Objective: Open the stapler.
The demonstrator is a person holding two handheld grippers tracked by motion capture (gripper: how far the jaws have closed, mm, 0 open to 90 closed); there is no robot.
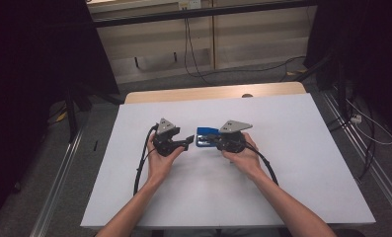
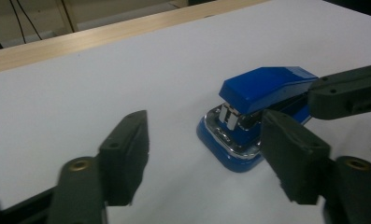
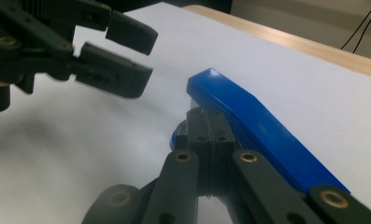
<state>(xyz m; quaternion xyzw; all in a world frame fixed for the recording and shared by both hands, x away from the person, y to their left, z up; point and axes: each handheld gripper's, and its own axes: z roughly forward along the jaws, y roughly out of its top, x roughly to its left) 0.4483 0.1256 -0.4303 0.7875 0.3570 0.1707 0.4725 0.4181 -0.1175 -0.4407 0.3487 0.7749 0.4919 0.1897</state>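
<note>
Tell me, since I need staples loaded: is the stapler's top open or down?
Partly raised. The stapler shows its blue top lifted off the chrome front, a gap beneath; it sits upright on the table.

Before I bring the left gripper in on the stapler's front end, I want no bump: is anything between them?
Nothing visible is. The left gripper stands with jaws apart, and bare white table lies between it and the blue stapler. The right gripper is at the stapler's far end, jaws together beside its top arm.
</note>
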